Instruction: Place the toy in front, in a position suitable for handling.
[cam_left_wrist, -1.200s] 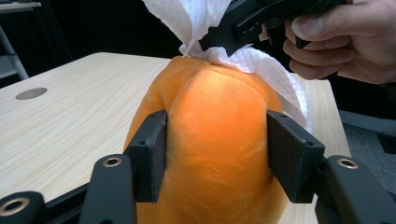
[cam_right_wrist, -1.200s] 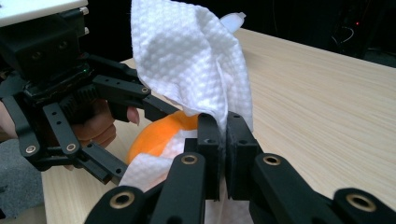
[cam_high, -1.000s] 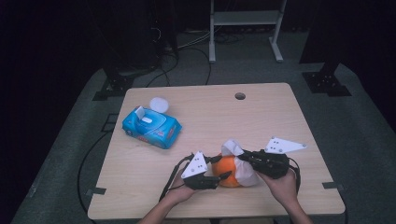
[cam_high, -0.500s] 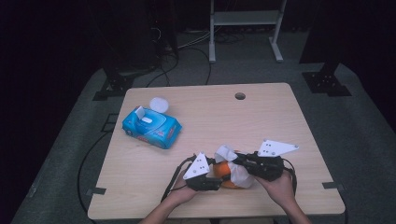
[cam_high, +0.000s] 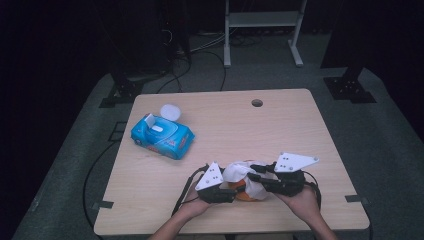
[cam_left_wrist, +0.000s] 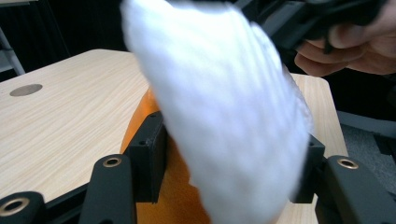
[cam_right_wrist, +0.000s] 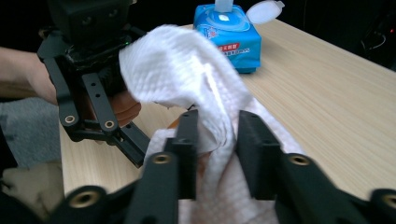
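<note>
A round orange object (cam_high: 243, 194) sits near the table's front edge, and my left gripper (cam_high: 234, 192) is shut on it, one pad on each side (cam_left_wrist: 148, 161). A white wipe (cam_high: 239, 172) is draped over the object (cam_left_wrist: 163, 191) and hides most of it. In the left gripper view the wipe (cam_left_wrist: 224, 116) hangs right in front of the camera. My right gripper (cam_high: 256, 178) reaches in from the right. Its jaws have just been opening, and a loose fold of the wipe (cam_right_wrist: 177, 65) stands between its pads (cam_right_wrist: 189, 140). The left gripper (cam_right_wrist: 88, 60) faces it closely.
A blue pack of wet wipes (cam_high: 162, 136) with its white lid flipped up (cam_high: 170, 111) lies at the left of the wooden table (cam_high: 280, 125). A round cable hole (cam_high: 257, 103) sits near the far edge. Cables trail from both grippers off the front edge.
The right gripper has edged left toward the orange object, and the wipe now lies lower over it. The left gripper has kept still.
</note>
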